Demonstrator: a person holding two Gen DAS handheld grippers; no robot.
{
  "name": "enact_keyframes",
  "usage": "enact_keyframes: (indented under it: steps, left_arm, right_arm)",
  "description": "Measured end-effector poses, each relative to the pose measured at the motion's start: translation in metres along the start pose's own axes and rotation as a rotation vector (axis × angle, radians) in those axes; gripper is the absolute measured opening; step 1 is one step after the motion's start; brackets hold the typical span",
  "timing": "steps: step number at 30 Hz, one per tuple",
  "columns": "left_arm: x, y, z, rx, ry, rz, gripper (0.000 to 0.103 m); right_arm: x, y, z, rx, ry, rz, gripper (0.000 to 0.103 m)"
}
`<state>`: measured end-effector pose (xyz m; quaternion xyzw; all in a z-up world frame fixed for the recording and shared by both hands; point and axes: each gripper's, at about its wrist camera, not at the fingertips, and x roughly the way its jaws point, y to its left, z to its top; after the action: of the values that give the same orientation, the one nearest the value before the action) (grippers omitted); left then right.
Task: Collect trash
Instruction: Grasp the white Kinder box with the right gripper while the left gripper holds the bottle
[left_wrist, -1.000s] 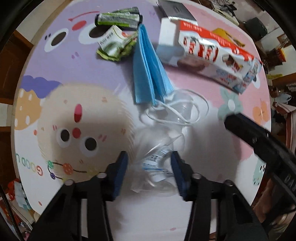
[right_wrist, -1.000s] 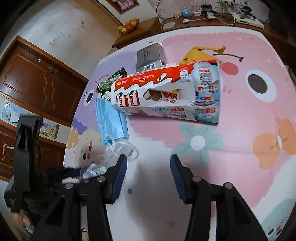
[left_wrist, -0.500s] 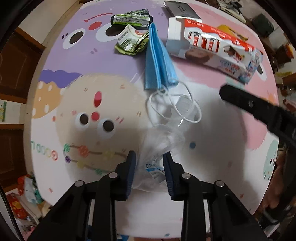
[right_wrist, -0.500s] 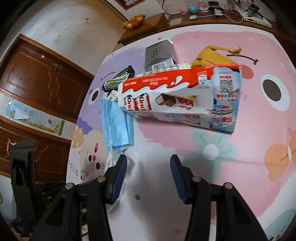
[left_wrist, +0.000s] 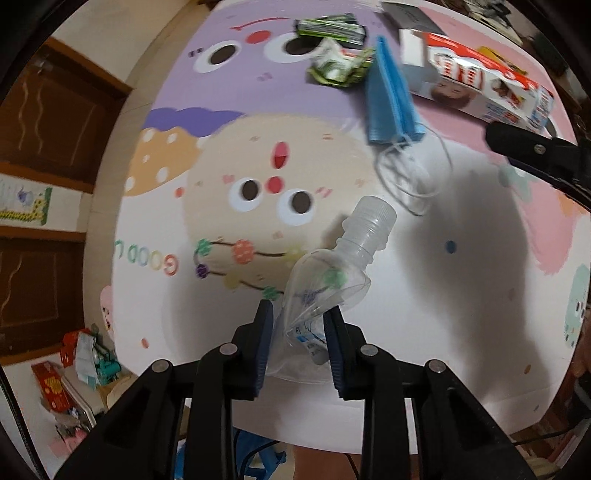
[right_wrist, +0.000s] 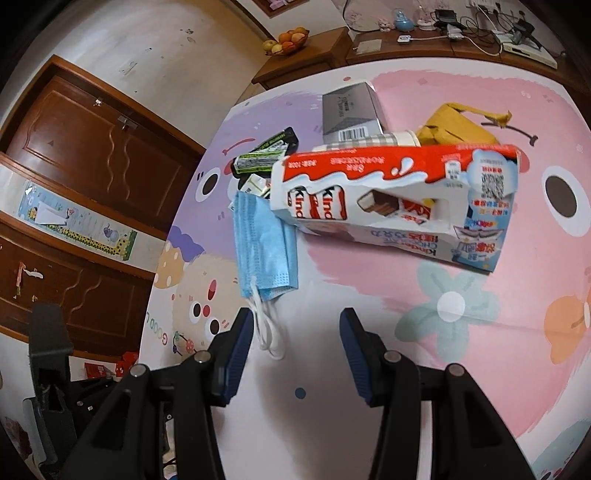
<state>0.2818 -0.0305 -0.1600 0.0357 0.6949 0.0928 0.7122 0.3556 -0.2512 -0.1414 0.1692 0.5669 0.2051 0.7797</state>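
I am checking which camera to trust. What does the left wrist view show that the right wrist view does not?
Only the left wrist view: the crushed clear bottle clamped in the left gripper.

Only the right wrist view: the open right gripper, the yellow bag, the fruit bowl.

Both: blue face mask, chocolate box, green wrappers.

a cartoon-print table (right_wrist: 424, 387) – on it a blue mask (right_wrist: 264, 251), chocolate box (right_wrist: 399, 199), wrappers (left_wrist: 338, 68).

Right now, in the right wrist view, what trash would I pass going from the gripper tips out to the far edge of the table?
Nearest the right gripper, the blue face mask → the red and white chocolate box → the grey barcoded box at the far side.
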Motion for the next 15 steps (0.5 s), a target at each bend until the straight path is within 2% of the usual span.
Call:
enact_keyframes:
  steps: [6, 15]
  left_arm:
    - [-0.007, 0.023, -0.002, -0.101, -0.049, 0.009, 0.026]
    - [-0.022, 0.026, 0.004, -0.190, -0.094, -0.006, 0.026]
  right_arm:
    - [-0.007, 0.003, 0.007, -0.036, -0.018, -0.016, 0.049]
    - [-0.009, 0.012, 0.020, -0.071, -0.032, -0.022, 0.049]
